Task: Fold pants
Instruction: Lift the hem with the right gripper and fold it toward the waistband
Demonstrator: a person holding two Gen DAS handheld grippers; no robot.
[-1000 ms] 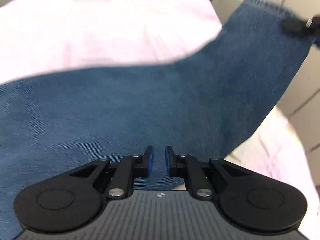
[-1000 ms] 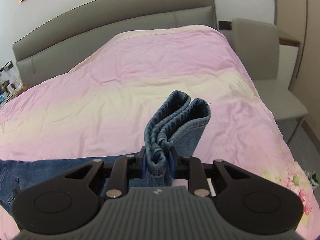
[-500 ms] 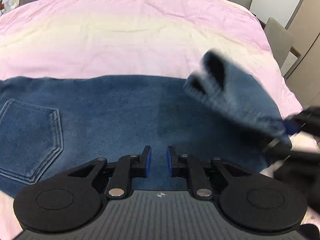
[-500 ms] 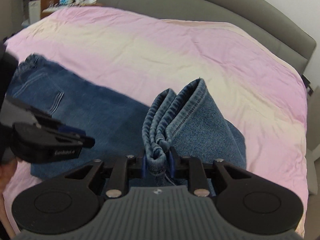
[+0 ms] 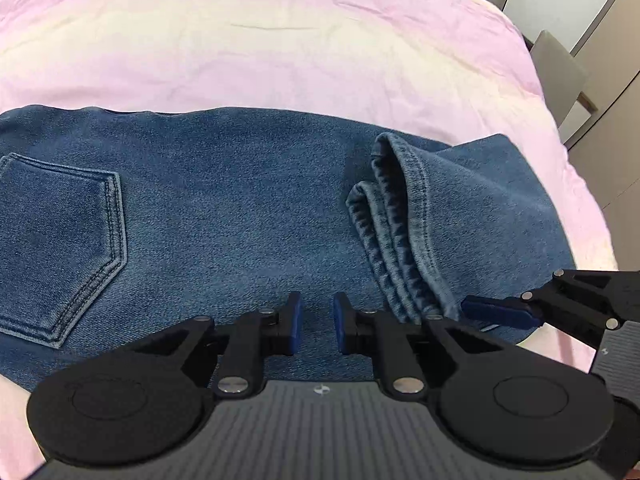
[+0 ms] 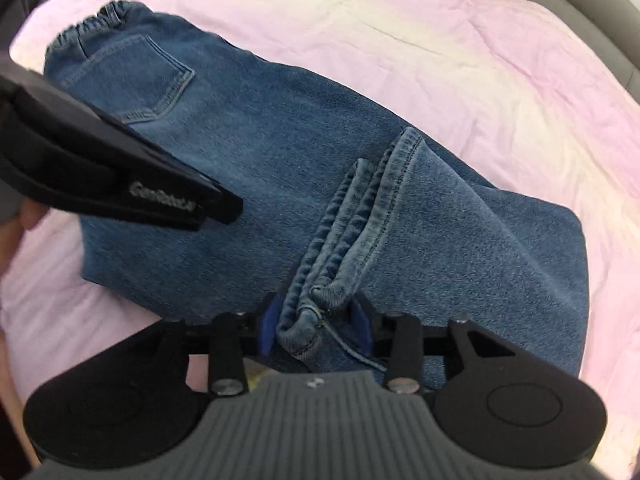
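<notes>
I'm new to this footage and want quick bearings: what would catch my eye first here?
Blue jeans lie across a pink bedspread, back pocket at the left. The bunched hems are folded back onto the legs. They sit between the jaws of the right gripper, which have just been opening; the left gripper holds nothing.

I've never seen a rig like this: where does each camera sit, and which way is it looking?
Left wrist: on the left gripper, looking down along its narrowly parted, empty fingers at the jeans.
Right wrist: on the right gripper, whose fingers have just been opening around the leg hems; a hand shows at the left edge.
Both show the jeans, the pink bedspread and the other gripper.
</notes>
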